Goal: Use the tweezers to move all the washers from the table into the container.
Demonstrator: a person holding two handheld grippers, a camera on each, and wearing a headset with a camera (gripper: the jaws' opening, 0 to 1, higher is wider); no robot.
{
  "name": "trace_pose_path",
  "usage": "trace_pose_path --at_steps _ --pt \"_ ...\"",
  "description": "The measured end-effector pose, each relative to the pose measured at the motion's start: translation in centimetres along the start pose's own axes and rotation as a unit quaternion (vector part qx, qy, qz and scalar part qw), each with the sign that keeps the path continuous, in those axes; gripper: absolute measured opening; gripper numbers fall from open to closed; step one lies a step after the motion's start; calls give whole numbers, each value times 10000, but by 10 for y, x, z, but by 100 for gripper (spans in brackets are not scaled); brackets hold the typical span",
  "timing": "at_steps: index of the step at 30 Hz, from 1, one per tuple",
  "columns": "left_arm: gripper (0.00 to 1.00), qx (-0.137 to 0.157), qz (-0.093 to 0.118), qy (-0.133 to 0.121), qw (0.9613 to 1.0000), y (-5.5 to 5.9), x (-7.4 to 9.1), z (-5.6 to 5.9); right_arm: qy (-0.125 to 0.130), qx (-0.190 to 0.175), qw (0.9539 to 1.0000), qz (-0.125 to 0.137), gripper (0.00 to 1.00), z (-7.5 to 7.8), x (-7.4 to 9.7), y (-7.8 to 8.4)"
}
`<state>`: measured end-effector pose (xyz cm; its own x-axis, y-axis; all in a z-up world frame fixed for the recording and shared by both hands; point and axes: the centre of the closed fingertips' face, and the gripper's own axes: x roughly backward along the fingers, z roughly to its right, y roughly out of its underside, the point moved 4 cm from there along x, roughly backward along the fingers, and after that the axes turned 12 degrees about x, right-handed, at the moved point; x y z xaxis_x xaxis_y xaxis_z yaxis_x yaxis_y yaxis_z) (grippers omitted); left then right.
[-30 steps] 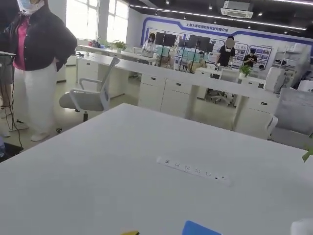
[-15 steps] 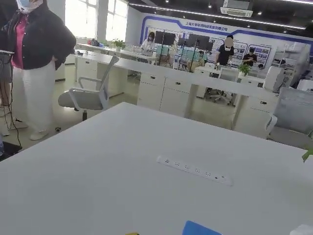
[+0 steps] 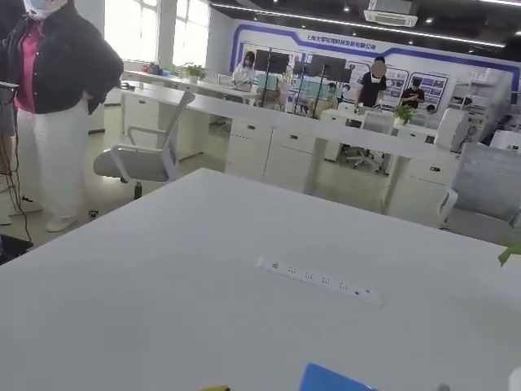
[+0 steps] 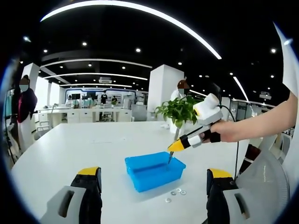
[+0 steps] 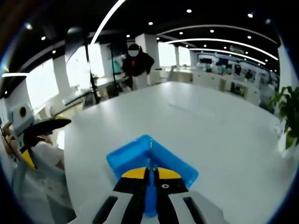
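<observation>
Small silver metal washers (image 4: 175,192), four or so, on the white table (image 4: 70,149) just in front of the blue rectangular plastic container (image 4: 140,179) — not yet inside. Thin metal tweezers (image 4: 170,156) clamped in the closed right claw (image 4: 177,146), tip dipped into the container; impossible to tell whether carrying a washer. Left claw (image 4: 154,172) spread wide, empty, facing the container. Against the earlier head views, only camera drift — so probably mid-drop, with more pickups beside the container to follow.

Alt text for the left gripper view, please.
The right gripper, shut on thin tweezers, points their tip down into a blue rectangular plastic container on the white table. Small metal washers lie beside the container, between the open, yellow-tipped black jaws of the left gripper.
</observation>
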<state>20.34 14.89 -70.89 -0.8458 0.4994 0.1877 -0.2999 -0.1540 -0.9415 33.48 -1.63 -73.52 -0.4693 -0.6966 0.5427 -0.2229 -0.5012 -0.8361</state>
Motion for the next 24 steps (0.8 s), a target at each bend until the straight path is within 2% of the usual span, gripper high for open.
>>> trace_pose_path --at_steps 7,13,16,19,21,24 --pt "95 1 -13 0 10000 0 0 0 -128 -25 9999 96 3 -22 12 -6" --pt "94 -24 -93 27 10000 3 -1 1 -414 -222 9988 113 2 -49 16 -3" --pt "94 -49 -137 38 9999 4 -1 1 -531 -296 9981 42 2 -59 15 3" --pt "93 -61 -180 45 9998 5 -2 1 -536 -335 9978 -207 2 -63 12 20" --pt "93 -70 -196 47 9998 6 -2 1 -567 -507 9965 -332 3 -66 9 31" --pt "93 -81 -225 42 9997 7 -2 0 -592 -616 9954 -425 3 -70 5 42"
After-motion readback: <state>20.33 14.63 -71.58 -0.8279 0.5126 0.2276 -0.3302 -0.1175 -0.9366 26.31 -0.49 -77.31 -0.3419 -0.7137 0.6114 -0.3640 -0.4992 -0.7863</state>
